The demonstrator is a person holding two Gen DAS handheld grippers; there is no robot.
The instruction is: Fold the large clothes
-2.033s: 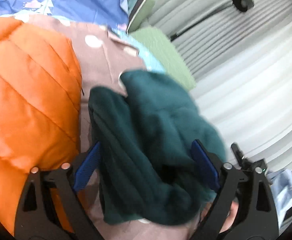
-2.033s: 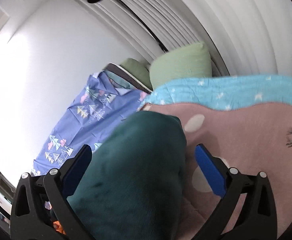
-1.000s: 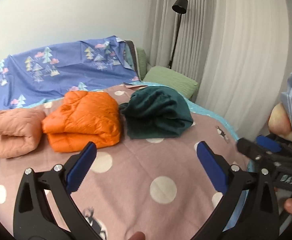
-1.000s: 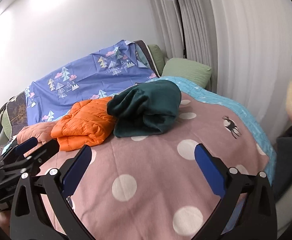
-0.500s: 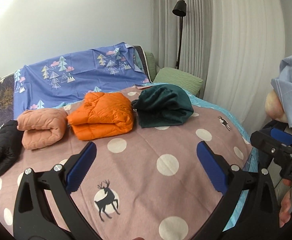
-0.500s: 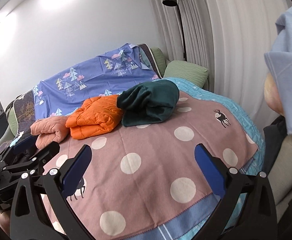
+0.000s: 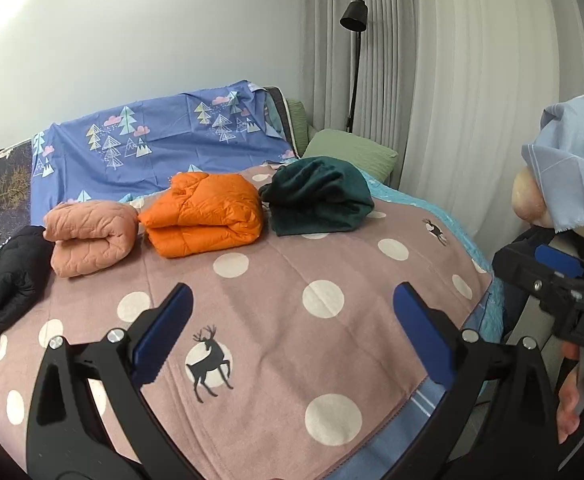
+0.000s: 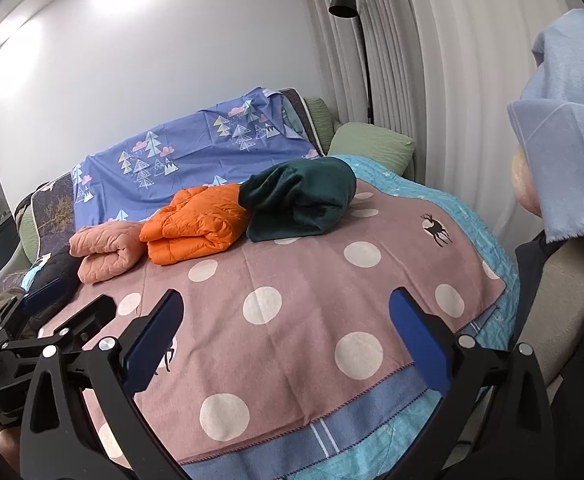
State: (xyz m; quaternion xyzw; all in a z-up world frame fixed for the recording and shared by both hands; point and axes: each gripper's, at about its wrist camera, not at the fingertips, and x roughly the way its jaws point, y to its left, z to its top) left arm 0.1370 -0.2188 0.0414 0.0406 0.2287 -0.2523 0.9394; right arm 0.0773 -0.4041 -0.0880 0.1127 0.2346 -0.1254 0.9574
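Three folded garments lie in a row at the far side of the bed: a dark green fleece (image 7: 319, 196) (image 8: 299, 202), an orange puffer jacket (image 7: 204, 213) (image 8: 196, 224) and a peach quilted jacket (image 7: 90, 232) (image 8: 106, 250). My left gripper (image 7: 292, 336) hovers open over the near part of the pink dotted blanket (image 7: 276, 292), holding nothing. My right gripper (image 8: 286, 338) is also open and empty above the blanket (image 8: 292, 304). In the left wrist view the right gripper's body (image 7: 551, 288) shows at the right edge, held by a hand (image 7: 579, 396).
A black jacket (image 7: 8, 272) lies crumpled at the bed's left edge. A blue tree-print sheet (image 7: 160, 140) covers the head end, with green pillows (image 7: 347, 152) beside white curtains and a black floor lamp (image 7: 353, 16). A plush toy under light blue cloth (image 8: 563, 160) stands at right.
Both grippers let go of the green fleece, which now lies folded beside the orange jacket. They have pulled back toward the foot of the bed and hang open there.
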